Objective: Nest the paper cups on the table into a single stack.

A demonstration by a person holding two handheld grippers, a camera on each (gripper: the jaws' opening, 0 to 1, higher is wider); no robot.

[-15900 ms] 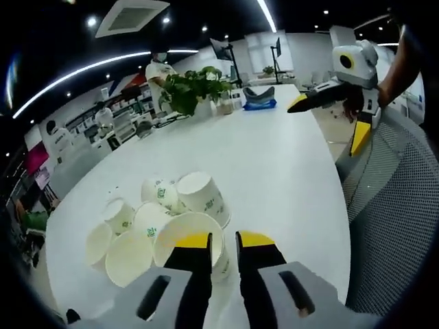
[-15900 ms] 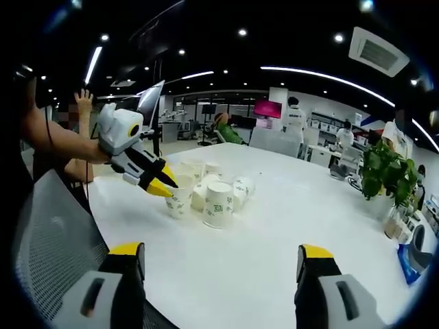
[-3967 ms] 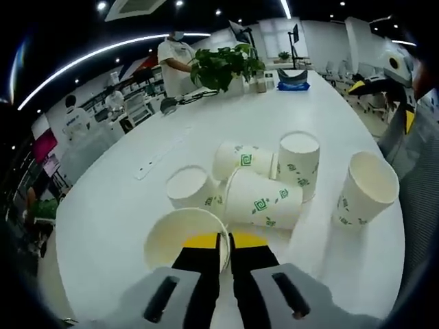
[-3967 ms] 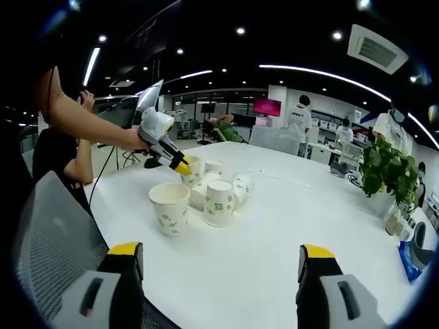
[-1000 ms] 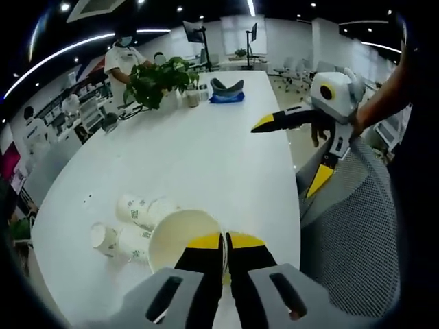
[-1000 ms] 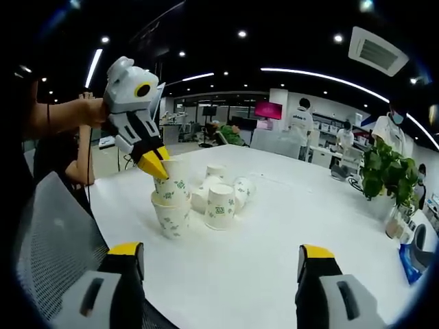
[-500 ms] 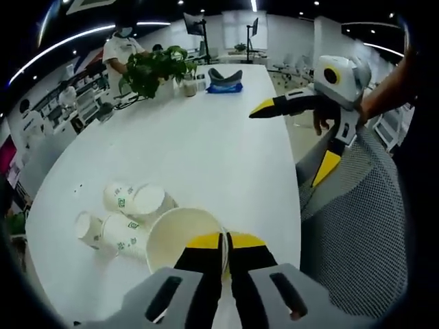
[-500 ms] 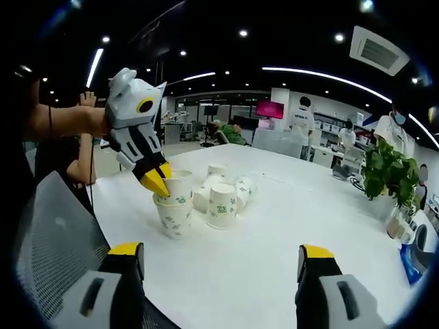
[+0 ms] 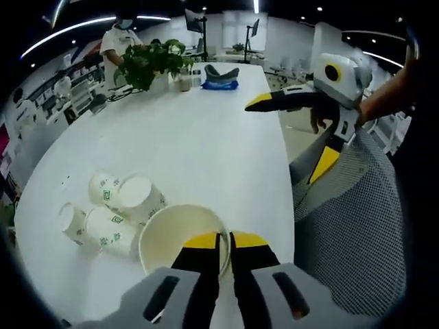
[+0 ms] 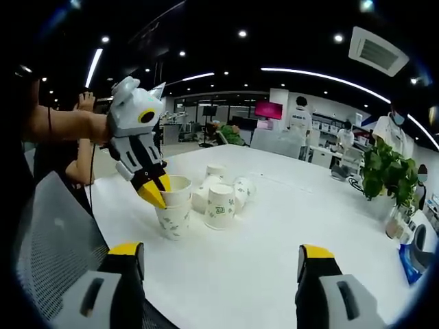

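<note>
The left gripper (image 10: 156, 194) pinches the rim of an empty paper cup (image 9: 180, 238) seated inside another upright cup (image 10: 174, 221) on the table (image 10: 274, 253); loose cups (image 9: 113, 209) lie nearby; the right gripper (image 10: 223, 262) gapes wide

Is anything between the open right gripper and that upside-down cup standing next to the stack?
Nothing visible: bare table lies between the right gripper and the upside-down cup. The left gripper, holding the stack, sits beside that path.

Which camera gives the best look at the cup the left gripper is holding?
The right gripper view: the held cup shows side-on, seated in another upright cup, the left gripper pinching its rim. The left gripper view looks down into its open mouth.
</note>
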